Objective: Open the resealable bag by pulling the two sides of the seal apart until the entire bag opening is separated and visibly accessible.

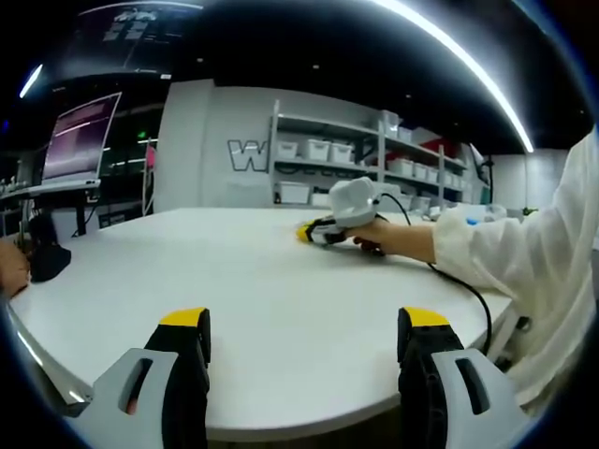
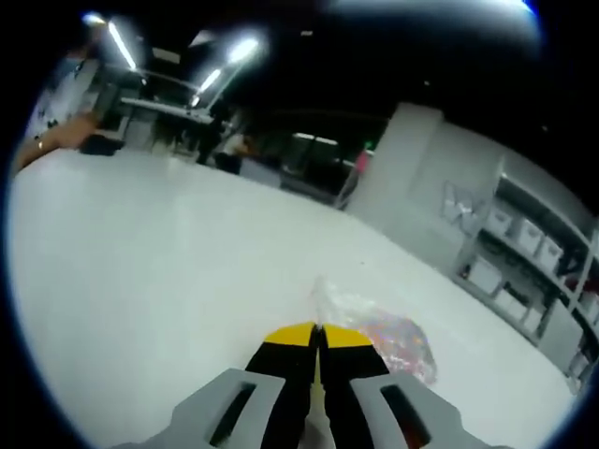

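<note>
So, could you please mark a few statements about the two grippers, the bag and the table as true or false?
1. The left gripper has its jaws spread apart with nothing between them. True.
2. The right gripper has its jaws wide open. False: they are pressed together.
3. The resealable bag lies on the white table just ahead of the right gripper's tips. True.
4. The bag is clamped between the left gripper's jaws. False: those jaws hold nothing.
5. A person's hand holds the right gripper over the table in the left gripper view. True.
</note>
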